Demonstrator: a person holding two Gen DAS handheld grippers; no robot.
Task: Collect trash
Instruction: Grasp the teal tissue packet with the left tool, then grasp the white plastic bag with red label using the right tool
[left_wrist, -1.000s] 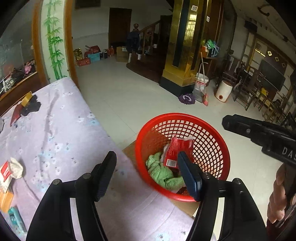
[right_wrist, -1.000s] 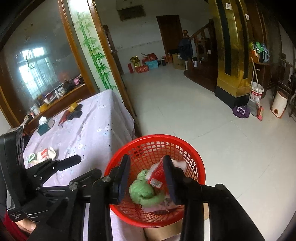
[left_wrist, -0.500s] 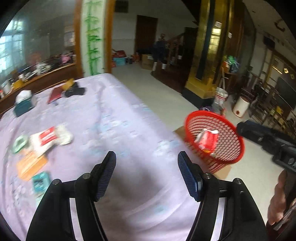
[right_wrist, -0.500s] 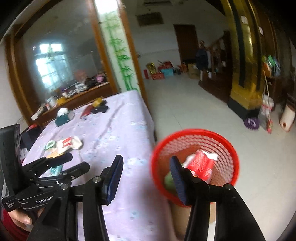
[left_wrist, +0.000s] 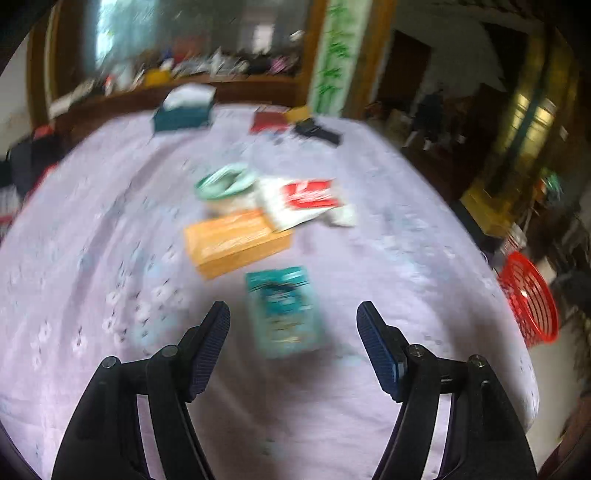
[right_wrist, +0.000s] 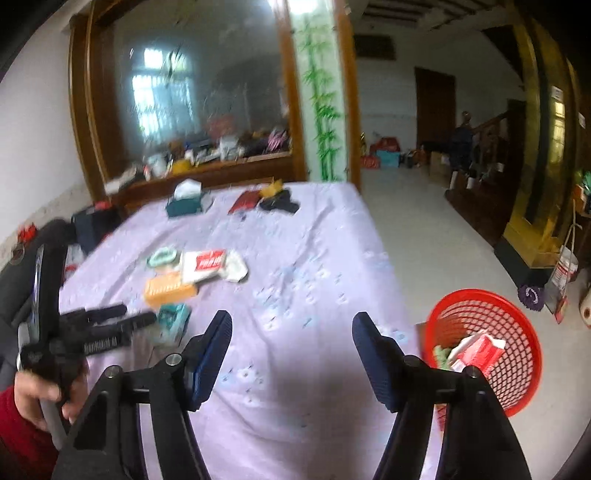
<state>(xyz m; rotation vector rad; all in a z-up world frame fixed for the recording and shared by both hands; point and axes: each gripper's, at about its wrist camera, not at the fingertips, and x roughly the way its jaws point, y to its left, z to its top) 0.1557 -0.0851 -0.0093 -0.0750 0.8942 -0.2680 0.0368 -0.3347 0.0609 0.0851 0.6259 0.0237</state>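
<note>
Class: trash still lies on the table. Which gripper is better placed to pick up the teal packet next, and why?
Left. The left gripper hangs open right over the teal packet; the right gripper, jaws opening, faces bare cloth nearer the basket.

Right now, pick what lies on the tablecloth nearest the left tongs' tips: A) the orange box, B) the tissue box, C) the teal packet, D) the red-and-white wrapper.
C: the teal packet lies just ahead of the left tongs, with the orange box farther off.
</note>
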